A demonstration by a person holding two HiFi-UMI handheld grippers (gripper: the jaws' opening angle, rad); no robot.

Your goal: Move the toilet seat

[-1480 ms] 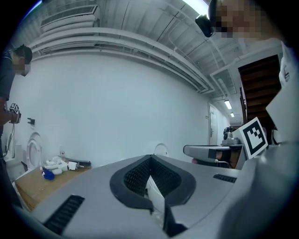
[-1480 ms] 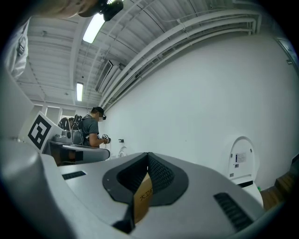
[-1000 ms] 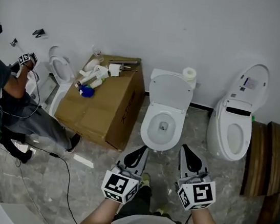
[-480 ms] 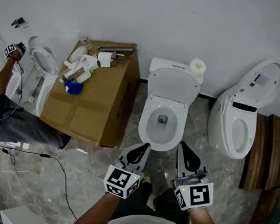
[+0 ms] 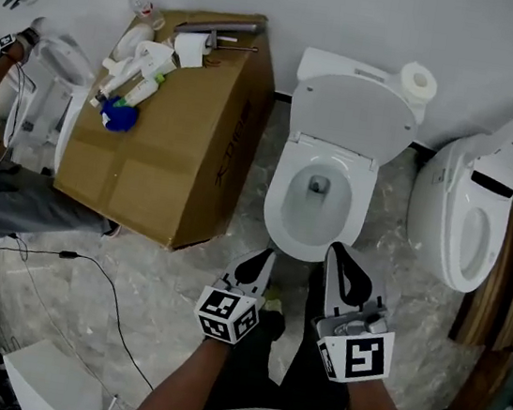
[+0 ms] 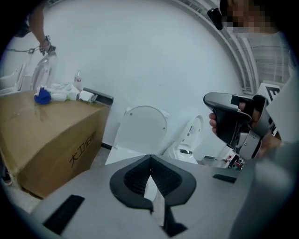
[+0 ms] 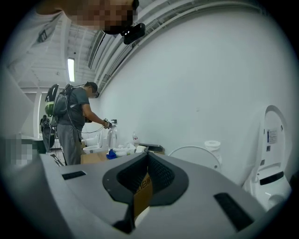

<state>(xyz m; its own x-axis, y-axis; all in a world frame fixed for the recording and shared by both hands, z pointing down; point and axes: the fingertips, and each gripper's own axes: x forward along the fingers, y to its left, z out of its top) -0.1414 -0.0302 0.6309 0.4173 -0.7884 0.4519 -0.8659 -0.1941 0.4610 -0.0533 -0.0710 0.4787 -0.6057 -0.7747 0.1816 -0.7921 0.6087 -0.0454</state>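
The white toilet [image 5: 318, 208] stands against the wall ahead, its seat and lid [image 5: 353, 113] raised against the tank, bowl uncovered. My left gripper [image 5: 266, 255] hangs just in front of the bowl's front rim, jaws shut and empty. My right gripper [image 5: 336, 250] is beside it, tip over the rim's front edge, also shut with nothing in it. Past the left gripper's closed tips [image 6: 150, 158], the left gripper view shows the raised lid [image 6: 142, 128] and the hand-held right gripper [image 6: 230, 116]. Beyond the closed tips [image 7: 147, 154] in the right gripper view rises the lid's top arc [image 7: 194, 156].
A big cardboard box [image 5: 180, 141] with bottles and fittings on top stands left of the toilet. A second toilet [image 5: 467, 220] stands to the right, wooden pieces [image 5: 501, 281] beyond it. A paper roll [image 5: 418, 80] sits on the tank. A person works at a third toilet [image 5: 45, 94]; a cable [image 5: 87, 266] crosses the floor.
The view has closed in on the middle toilet, which now looks larger and nearer. Both grippers have come up to the bowl's front rim and stay shut.
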